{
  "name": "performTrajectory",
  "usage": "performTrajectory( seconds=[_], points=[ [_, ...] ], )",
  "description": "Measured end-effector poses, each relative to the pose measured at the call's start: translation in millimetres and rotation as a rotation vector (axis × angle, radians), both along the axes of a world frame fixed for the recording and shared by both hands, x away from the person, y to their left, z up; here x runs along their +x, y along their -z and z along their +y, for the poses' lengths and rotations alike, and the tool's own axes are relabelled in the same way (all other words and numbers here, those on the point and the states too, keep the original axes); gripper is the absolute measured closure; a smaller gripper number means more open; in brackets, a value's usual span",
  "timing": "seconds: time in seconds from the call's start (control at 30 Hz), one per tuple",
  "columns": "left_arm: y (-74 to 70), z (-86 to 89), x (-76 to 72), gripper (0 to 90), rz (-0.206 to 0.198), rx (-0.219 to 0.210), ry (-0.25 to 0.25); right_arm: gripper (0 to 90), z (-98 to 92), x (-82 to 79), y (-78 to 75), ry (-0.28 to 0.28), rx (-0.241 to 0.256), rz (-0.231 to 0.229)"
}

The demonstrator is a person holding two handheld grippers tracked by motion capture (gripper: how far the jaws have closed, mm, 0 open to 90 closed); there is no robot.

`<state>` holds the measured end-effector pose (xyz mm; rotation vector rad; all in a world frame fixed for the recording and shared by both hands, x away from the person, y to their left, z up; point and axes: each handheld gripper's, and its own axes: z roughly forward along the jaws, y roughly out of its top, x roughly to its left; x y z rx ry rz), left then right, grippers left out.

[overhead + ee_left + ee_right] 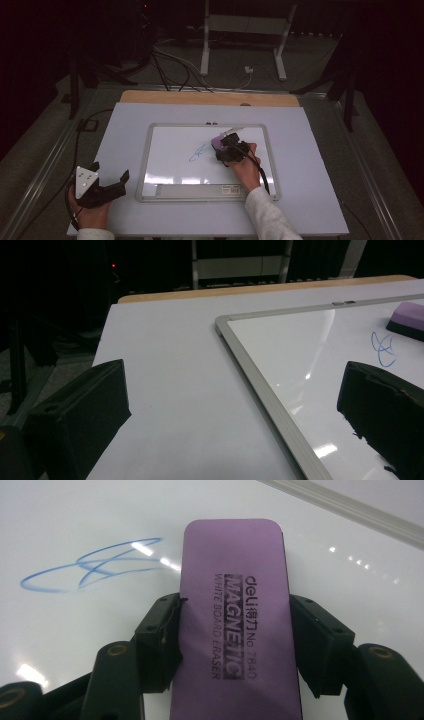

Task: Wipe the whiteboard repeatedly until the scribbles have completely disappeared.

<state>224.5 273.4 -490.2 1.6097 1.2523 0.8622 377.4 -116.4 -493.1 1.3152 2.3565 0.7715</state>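
Purple rectangular magnetic whiteboard eraser (235, 615) is lying flat on the white metal-framed whiteboard (150, 150), toward its far right part, just right of a blue scribbled pen mark (198, 152). Both jaws of the right gripper (227, 147) are pinching the eraser's long sides, seen close in the right gripper view. Off the board's near left corner, the left gripper (111, 180) is resting on the pale lilac tabletop (120, 130), its jaws spread wide and holding nothing.
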Motion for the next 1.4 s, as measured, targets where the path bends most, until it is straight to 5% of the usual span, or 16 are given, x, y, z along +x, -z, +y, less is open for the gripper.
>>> performTrajectory(
  seconds=[0.07,0.17,0.27,0.37,0.57,0.7,0.77,0.9,0.97,1.03,1.17,1.23,1.4],
  points=[
    [-0.1,-0.4,0.2,1.0,0.002,0.003,0.001,41.4,8.4,-6.5,0.3,-0.104,0.047,0.041],
    [-0.4,-0.9,0.0,1.0,0.001,0.003,0.001,41.5,24.6,-19.2,-0.8,-0.248,0.046,0.06],
    [-0.4,-0.4,-0.6,1.0,-0.002,-0.002,-0.001,41.5,32.0,-23.8,-1.7,-0.301,0.036,0.066],
    [-0.4,0.4,-0.9,1.0,-0.002,-0.005,-0.004,41.5,25.4,-15.5,-1.0,-0.24,0.034,0.054],
    [-0.1,0.2,-0.1,1.0,0.0,-0.003,-0.001,41.5,-1.8,9.5,1.2,0.066,0.045,0.025],
    [-0.1,-0.2,0.2,1.0,0.003,0.002,0.002,41.4,7.1,4.1,0.2,0.043,-0.003,-0.003],
    [-0.2,-0.5,0.1,1.0,0.0,0.001,0.002,41.4,10.2,1.2,-0.5,-0.034,0.032,0.047],
    [0.2,-1.0,0.4,1.0,0.003,0.001,0.003,41.4,18.0,-8.3,-3.7,-0.229,0.018,0.093],
    [-0.1,-1.3,0.1,1.0,0.003,0.002,0.001,41.5,16.3,-7.1,-3.9,-0.251,0.027,0.104],
    [-0.3,-0.7,-0.3,1.0,0.0,0.0,0.0,41.5,13.5,-2.3,-3.4,-0.209,0.011,0.083],
    [0.0,0.0,-0.3,1.0,0.001,-0.005,-0.003,41.5,1.5,16.1,-1.6,-0.011,0.02,0.058],
    [0.4,-0.1,0.4,1.0,0.004,-0.003,0.0,41.4,-0.2,22.1,-0.5,0.043,0.036,0.052],
    [0.6,-1.6,1.2,1.0,0.005,0.002,0.004,41.4,16.1,19.6,-0.2,-0.017,0.025,0.044]
  ],
)
